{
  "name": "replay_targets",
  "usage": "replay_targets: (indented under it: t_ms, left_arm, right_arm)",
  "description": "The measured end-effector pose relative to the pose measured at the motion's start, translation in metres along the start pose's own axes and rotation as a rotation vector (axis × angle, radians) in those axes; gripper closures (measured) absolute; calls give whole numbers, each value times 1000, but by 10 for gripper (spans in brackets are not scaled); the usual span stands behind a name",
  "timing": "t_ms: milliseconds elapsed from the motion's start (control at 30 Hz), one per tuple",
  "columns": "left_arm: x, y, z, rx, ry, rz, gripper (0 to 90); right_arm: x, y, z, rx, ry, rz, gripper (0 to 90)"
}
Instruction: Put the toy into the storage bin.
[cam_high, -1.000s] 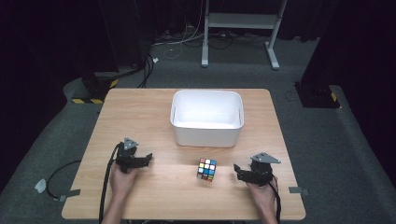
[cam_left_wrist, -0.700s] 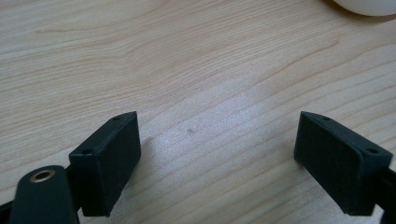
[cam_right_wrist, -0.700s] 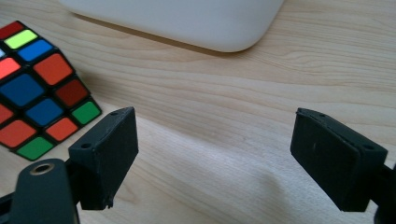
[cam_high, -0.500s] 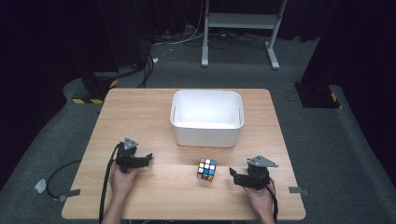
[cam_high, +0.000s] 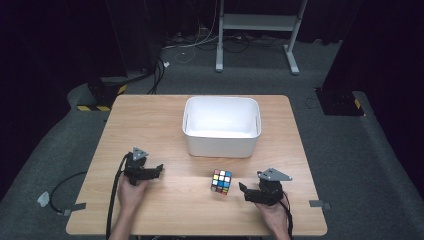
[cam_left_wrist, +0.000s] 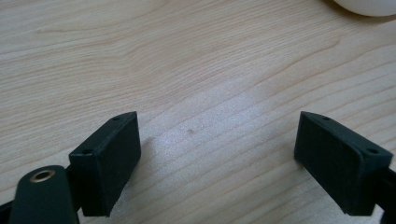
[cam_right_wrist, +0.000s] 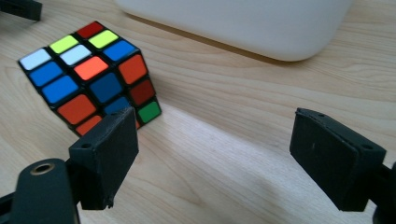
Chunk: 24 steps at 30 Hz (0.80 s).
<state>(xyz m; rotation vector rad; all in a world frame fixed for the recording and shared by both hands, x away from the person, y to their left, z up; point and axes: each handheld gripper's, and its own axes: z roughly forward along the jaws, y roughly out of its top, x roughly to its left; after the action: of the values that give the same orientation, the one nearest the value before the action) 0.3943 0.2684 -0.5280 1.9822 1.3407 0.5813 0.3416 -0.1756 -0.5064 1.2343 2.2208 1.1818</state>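
A wooden table (cam_high: 150, 125) carries a white bin (cam_high: 222, 127) at its far middle and a colour cube (cam_high: 221, 181) on the near half, just in front of the bin and apart from it. The cube rests flat on the wood, nothing touching it.

Right gripper (cam_high: 243, 190) — held low over the table just beside the cube, on the cube's right in the high view, jaws pointing towards it. The jaws stand wide with bare wood between them; in the right gripper view the cube (cam_right_wrist: 91, 77) sits ahead and off to the left, partly behind the left jaw, outside the gap. The bin (cam_right_wrist: 243, 25) lies beyond.

Left gripper (cam_high: 159, 169) — near the table's left side, well apart from the cube, jaws pointing towards the middle. In the left gripper view the jaws are spread wide over bare table (cam_left_wrist: 196, 70), holding nothing; an edge of the bin (cam_left_wrist: 369, 5) shows at the top right corner.
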Motion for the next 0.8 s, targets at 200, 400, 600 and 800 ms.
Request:
replay_targets:
  t_ms: [200,400,600,800]
  left_arm:
    - [0,0,0,0,0,0,147]
    - [0,0,0,0,0,0,147]
    - [0,0,0,0,0,0,147]
    - [0,0,0,0,0,0,147]
  right_arm:
    - [7,3,1,-3,29,-22,153]
    - [12,6,1,-10,57,-37,149]
    - [19,9,2,-12,98,-53,142]
    - [23,13,5,-21,123,-68,138]
